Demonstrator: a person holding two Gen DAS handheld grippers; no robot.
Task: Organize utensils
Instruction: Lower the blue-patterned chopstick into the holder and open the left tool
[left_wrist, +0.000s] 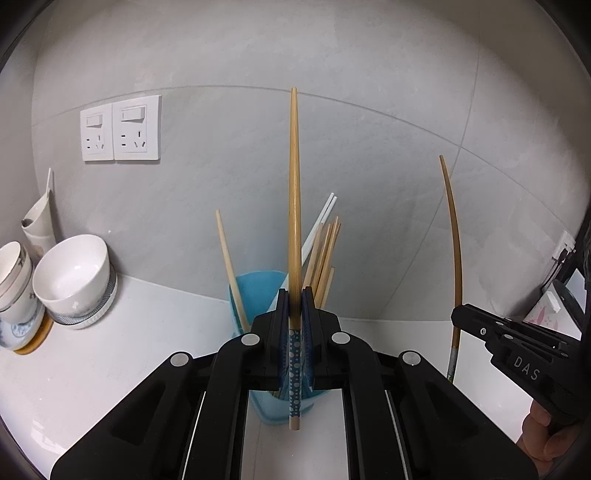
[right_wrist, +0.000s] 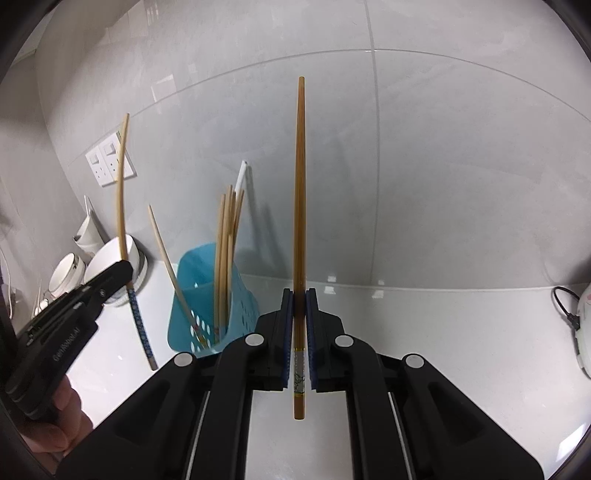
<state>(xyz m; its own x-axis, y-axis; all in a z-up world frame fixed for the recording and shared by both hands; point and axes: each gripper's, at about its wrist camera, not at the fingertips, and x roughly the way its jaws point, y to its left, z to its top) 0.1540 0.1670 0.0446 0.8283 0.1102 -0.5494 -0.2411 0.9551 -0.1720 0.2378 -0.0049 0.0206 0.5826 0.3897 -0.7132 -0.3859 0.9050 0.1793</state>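
- Your left gripper (left_wrist: 294, 295) is clamped tight on a blue-dotted chopstick (left_wrist: 294, 192), held upright above the blue basket (left_wrist: 258, 291).
- Your right gripper (right_wrist: 300, 295) pinches a darker chopstick (right_wrist: 300, 206), upright, right of the basket.

chopsticks (right_wrist: 227, 236) in holder (right_wrist: 207, 295), bowls (right_wrist: 110, 266) left

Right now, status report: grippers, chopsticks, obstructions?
Left gripper shut on dotted chopstick. Right gripper shut on plain chopstick. Blue holder ahead, nothing blocking.
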